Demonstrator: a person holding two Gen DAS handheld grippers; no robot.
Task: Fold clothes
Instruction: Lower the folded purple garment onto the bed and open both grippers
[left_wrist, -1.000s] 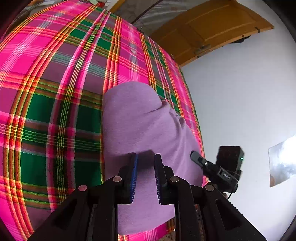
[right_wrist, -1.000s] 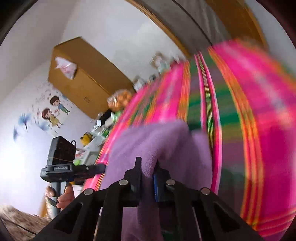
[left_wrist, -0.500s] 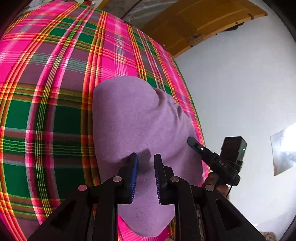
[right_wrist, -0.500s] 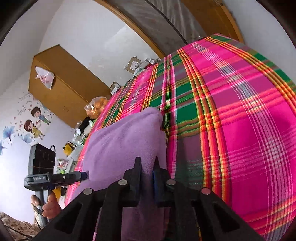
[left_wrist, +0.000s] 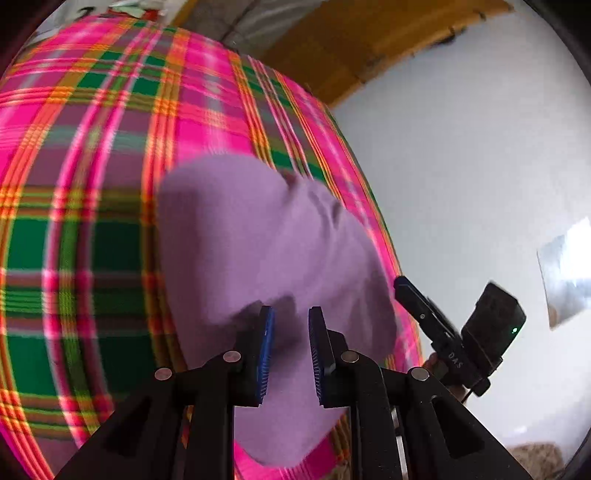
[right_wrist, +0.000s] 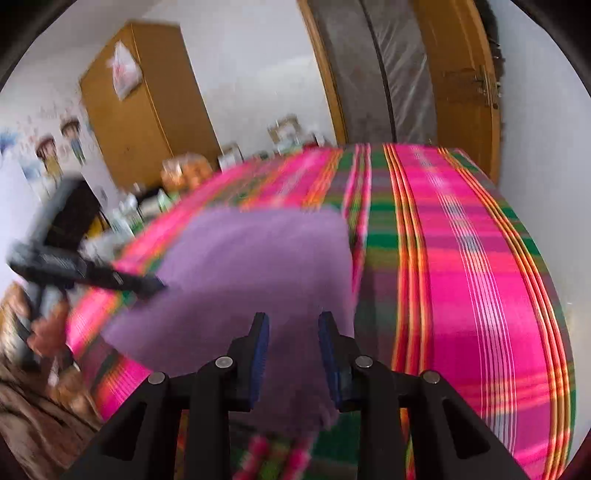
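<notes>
Right wrist: wardrobe (right_wrist: 147, 103) and clutter (right_wrist: 184, 173) behind bed (right_wrist: 480, 277).

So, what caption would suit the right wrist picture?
Open right claw above a folded purple garment on a plaid bedspread.

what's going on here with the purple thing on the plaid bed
A person is folding a purple garment on a pink and green plaid cover, one handheld gripper in each hand. The garment lies folded into a compact shape. The right gripper has just been opening and its jaws stand apart over the cloth, pressing nothing. The left gripper is also open above the garment's near end.
</notes>
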